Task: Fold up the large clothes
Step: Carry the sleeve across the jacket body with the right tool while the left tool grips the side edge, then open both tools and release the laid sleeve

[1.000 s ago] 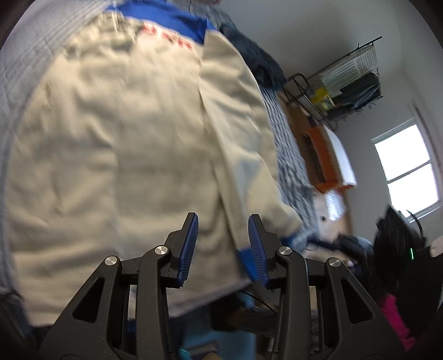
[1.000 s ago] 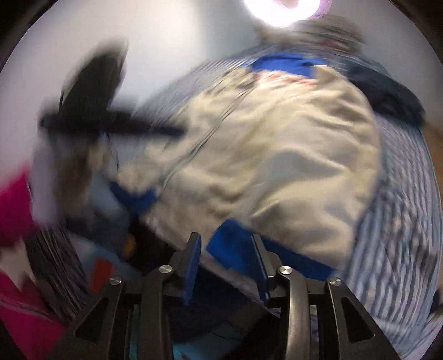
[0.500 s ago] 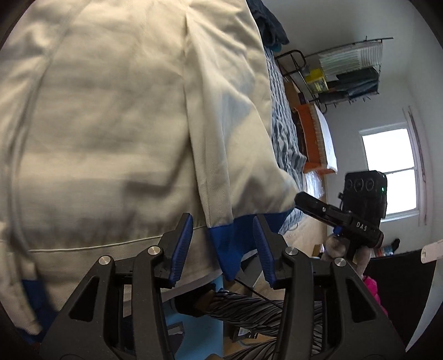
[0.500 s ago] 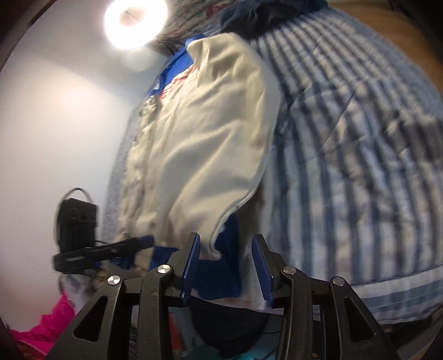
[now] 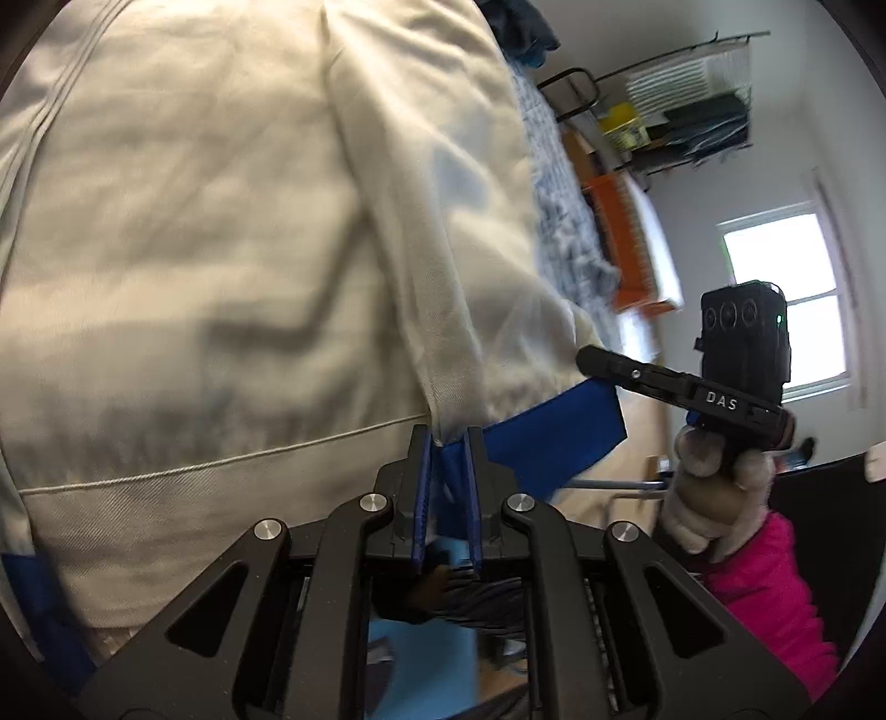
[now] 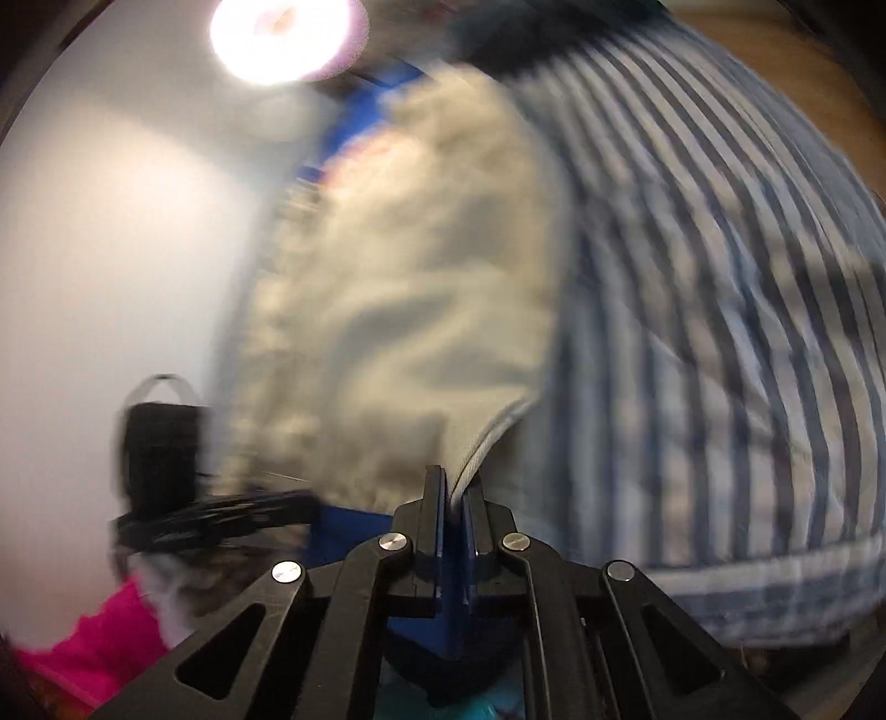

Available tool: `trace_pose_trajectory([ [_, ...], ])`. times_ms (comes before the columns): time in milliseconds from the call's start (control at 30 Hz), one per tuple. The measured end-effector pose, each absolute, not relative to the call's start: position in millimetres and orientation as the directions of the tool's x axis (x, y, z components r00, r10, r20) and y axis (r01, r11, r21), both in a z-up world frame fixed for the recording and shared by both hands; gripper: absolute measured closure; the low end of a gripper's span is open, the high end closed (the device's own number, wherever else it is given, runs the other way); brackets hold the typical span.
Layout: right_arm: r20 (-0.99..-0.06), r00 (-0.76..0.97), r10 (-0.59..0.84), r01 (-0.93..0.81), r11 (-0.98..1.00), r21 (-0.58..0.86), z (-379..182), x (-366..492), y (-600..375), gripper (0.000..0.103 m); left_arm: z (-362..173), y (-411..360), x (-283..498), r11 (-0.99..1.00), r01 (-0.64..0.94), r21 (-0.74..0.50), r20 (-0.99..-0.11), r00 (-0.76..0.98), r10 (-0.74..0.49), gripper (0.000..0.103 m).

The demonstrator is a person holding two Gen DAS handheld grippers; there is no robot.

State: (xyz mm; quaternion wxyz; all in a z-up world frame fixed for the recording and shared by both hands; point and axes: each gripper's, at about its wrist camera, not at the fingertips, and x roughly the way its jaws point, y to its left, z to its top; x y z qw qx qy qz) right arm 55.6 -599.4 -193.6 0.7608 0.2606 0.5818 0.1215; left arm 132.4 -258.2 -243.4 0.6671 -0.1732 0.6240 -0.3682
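Note:
A cream jacket with a blue hem band lies spread on a blue-and-white striped bedspread. My left gripper is shut on the hem where a cream panel meets the blue band. My right gripper is shut on the jacket's near edge at its other bottom corner. The left wrist view also shows the right gripper at that blue corner, held by a gloved hand with a pink sleeve. The right wrist view is blurred.
A wire rack with stacked items, an orange object and a bright window stand beyond the bed's far side. Dark clothes lie at the bed's head. A lamp glares above a white wall.
Both grippers came down to the jacket's bottom edge and closed on it, the left on the blue hem band, the right on the other corner.

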Motion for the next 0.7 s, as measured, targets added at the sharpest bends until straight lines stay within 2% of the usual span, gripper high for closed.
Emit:
trace_pose_trajectory([
  [33, -0.853, 0.264, 0.450, 0.097, 0.868, 0.488, -198, 58, -591, 0.099, -243, -261, 130, 0.680, 0.294, -0.672, -0.720, -0.045, -0.692, 0.094],
  [100, -0.882, 0.236, 0.409, 0.043, 0.902, 0.429, -197, 58, -578, 0.091, -236, -263, 127, 0.704, 0.325, -0.631, -0.750, -0.026, -0.661, 0.094],
  [133, -0.879, 0.234, 0.416, 0.028, 0.901, 0.434, -192, 58, -576, 0.082, -231, -262, 126, 0.717, 0.334, -0.611, -0.763, -0.008, -0.646, 0.094],
  [167, -0.870, 0.241, 0.430, 0.018, 0.895, 0.447, -185, 57, -576, 0.079, -226, -259, 126, 0.727, 0.339, -0.597, -0.771, 0.008, -0.637, 0.093],
  [467, -0.795, 0.467, 0.386, -0.054, 0.910, 0.411, -122, 77, -606, 0.069, -167, -245, 123, 0.747, 0.410, -0.523, -0.746, 0.205, -0.634, 0.089],
  [700, -0.747, 0.584, 0.319, -0.070, 0.936, 0.344, -97, 151, -611, 0.067, -173, -254, 149, 0.772, 0.390, -0.502, -0.750, 0.248, -0.613, 0.089],
])
